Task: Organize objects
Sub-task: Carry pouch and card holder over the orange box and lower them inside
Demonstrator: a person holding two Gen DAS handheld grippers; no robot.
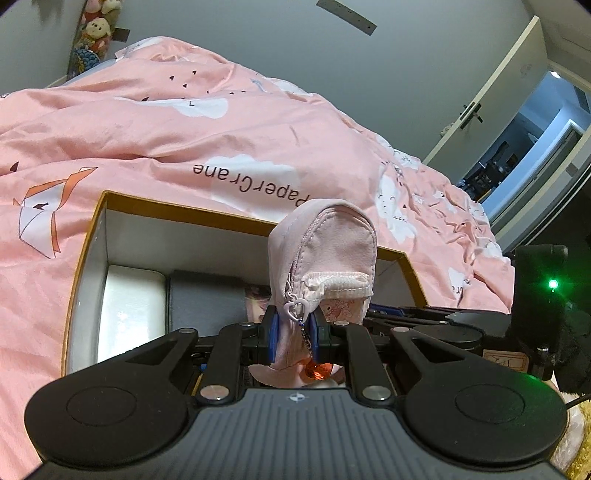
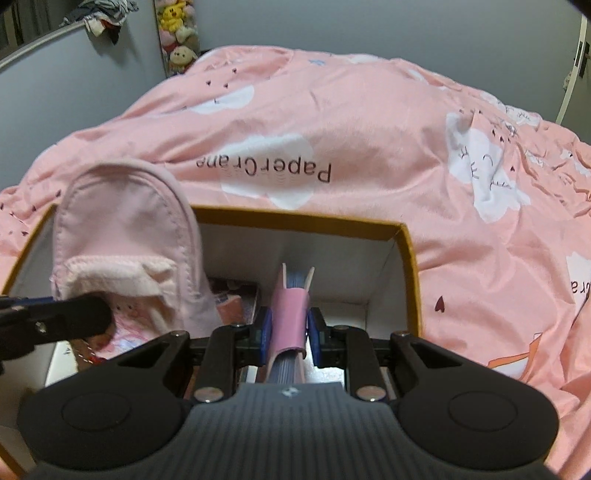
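Note:
My left gripper (image 1: 293,338) is shut on a small pink zip pouch (image 1: 325,243) shaped like a mini backpack, held upright over an open box (image 1: 236,221) with a mustard rim and white inner walls. A heart-shaped zip pull and a chain hang between the blue pads (image 1: 272,334). My right gripper (image 2: 289,332) is shut on a small notebook (image 2: 290,314) with a pink band round it, its spine toward me, above the right part of the box (image 2: 402,266). In the right wrist view the pouch (image 2: 129,229) and the left gripper's finger stand at the left.
The box lies on a bed with a pink duvet (image 1: 184,136) printed with clouds and paper cranes. Inside the box lie a white case (image 1: 129,314) and a grey case (image 1: 207,302). Plush toys (image 2: 179,29) hang at the far wall; a door (image 1: 480,110) stands at the right.

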